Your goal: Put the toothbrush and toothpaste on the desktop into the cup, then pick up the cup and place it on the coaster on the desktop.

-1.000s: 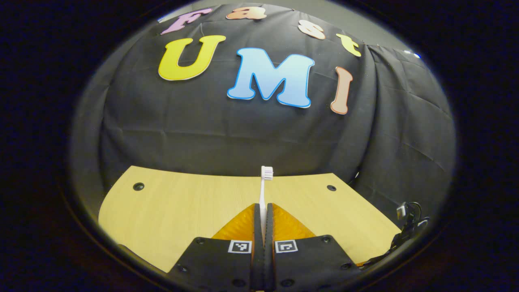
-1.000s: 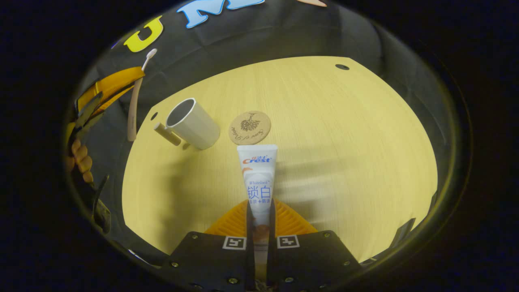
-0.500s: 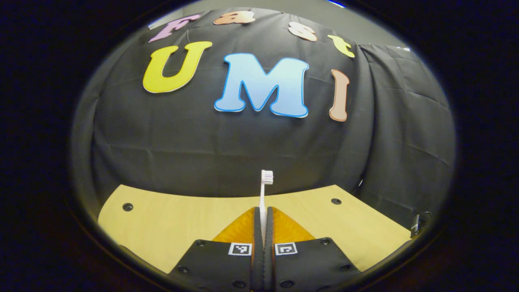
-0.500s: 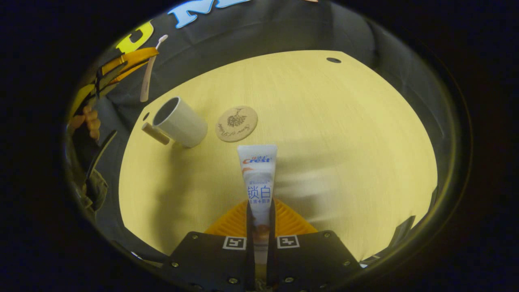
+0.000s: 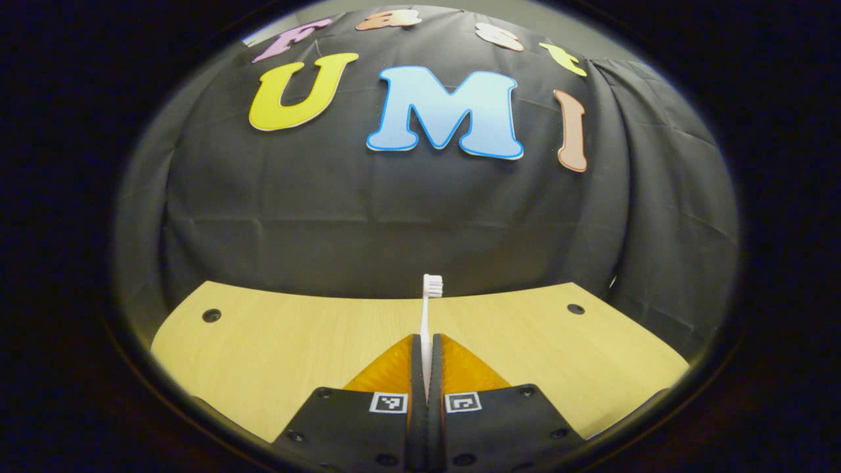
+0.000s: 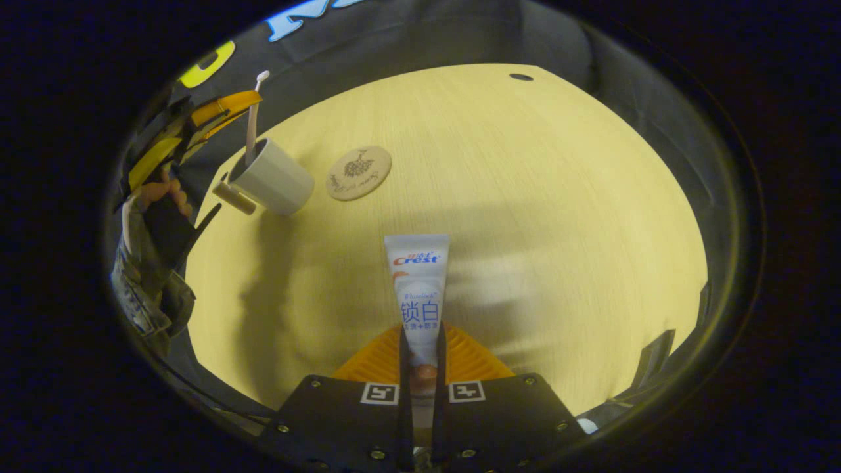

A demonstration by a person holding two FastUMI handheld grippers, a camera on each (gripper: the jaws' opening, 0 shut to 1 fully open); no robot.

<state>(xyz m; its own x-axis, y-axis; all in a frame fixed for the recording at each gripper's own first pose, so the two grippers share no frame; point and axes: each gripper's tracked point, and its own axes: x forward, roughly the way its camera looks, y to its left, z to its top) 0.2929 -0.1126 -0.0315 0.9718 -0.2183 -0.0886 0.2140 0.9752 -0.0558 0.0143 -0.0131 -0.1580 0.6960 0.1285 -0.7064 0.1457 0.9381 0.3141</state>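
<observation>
Standing near-vertical, toothbrush [image 6: 252, 125] bristles up, handle prob. entering cup [image 6: 276, 184].

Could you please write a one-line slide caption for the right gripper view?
Right gripper grips the toothpaste above the desktop while the toothbrush enters the cup beside the coaster.

You can't see the lower handle of the toothbrush [image 5: 426, 328] in the left gripper view; it's buried between your left claw [image 5: 426, 358]'s fingers. From the right gripper view its bottom end drops behind the rim of the cup [image 6: 272, 180], so whether it touches the inside is anyone's guess. The cap end of the toothpaste [image 6: 418, 295] is swallowed by your right claw [image 6: 420, 348]. Your hand [image 6: 161, 194] on the far claw is mostly hidden and squashed at the edge.
</observation>
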